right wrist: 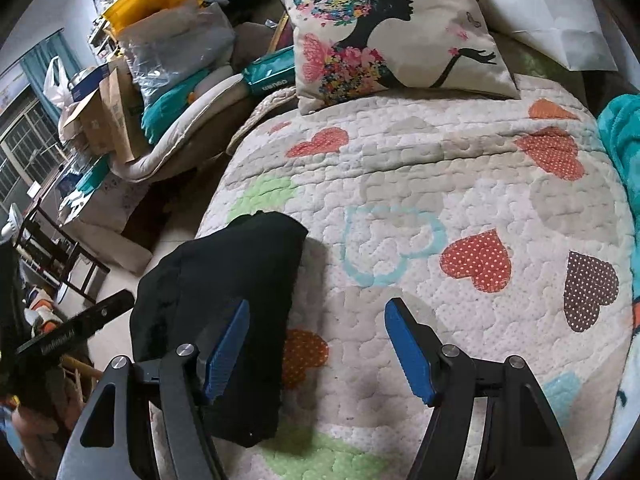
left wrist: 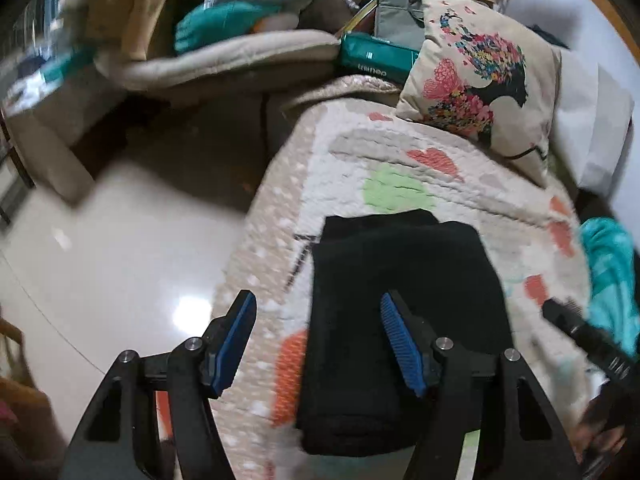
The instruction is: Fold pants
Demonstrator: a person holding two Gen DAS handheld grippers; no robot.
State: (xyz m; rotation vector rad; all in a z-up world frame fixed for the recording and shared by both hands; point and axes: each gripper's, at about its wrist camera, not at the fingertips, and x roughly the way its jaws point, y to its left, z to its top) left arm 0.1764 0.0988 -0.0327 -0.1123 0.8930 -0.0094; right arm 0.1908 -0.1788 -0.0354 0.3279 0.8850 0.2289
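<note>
The black pants [left wrist: 404, 312] lie folded into a compact rectangle on a quilted bedspread [left wrist: 400, 152] with hearts, close to the bed's left edge. My left gripper [left wrist: 318, 300] hangs open just above them: its right pad sits over the black cloth, its left pad over the quilt's border. In the right wrist view the same folded pants [right wrist: 224, 292] lie at lower left. My right gripper [right wrist: 318, 306] is open over bare quilt [right wrist: 460, 168] just right of them, nothing between its fingers. Each gripper's black body shows at the edge of the other's view.
A cushion [right wrist: 396, 32] printed with a flowered silhouette lies at the head of the bed, a white pillow [right wrist: 552, 20] beside it. A teal blanket [right wrist: 624, 148] lies at the right. Left of the bed are shiny floor [left wrist: 120, 260], boxes and bags [right wrist: 160, 60].
</note>
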